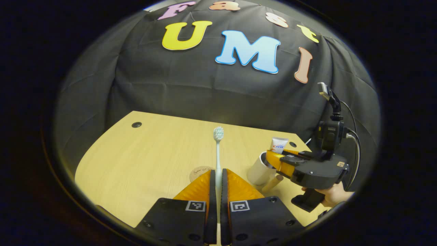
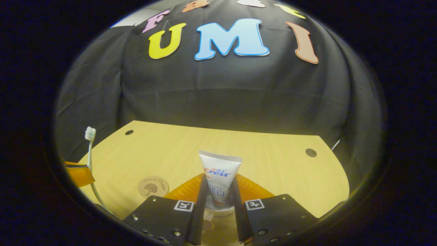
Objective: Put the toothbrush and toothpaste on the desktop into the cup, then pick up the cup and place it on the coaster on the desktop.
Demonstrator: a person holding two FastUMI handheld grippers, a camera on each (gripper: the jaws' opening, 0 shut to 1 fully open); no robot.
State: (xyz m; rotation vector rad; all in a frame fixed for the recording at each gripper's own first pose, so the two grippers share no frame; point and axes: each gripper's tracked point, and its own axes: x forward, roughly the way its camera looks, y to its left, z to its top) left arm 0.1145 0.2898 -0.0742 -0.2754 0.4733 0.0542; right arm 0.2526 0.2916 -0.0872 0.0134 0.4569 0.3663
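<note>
- risk: the paste [image 2: 219, 177] is clamped in the right gripper [image 2: 218, 191] with its lower end at the cup [image 1: 260, 171] mouth; if let go while off centre, it could catch the rim and tip the cup, which looks light.
- risk: the brush [image 1: 217, 153] is long and held low on its handle by the left gripper [image 1: 217, 181]; a swing toward the cup could knock the right gripper or the cup.
- risk: with both items inside, the cup may turn top-heavy for the carry to the coaster [image 2: 153, 186].
- left gripper: fingers closed on the brush handle, head up and pointing away, held above the desk [image 1: 136, 153].
- right gripper: fingers pressed on both sides of the paste, tube upright, over the cup; a hand [image 1: 333, 195] grips its handle from below.
- coaster lies flat on the desk, bare, left of the cup.
</note>
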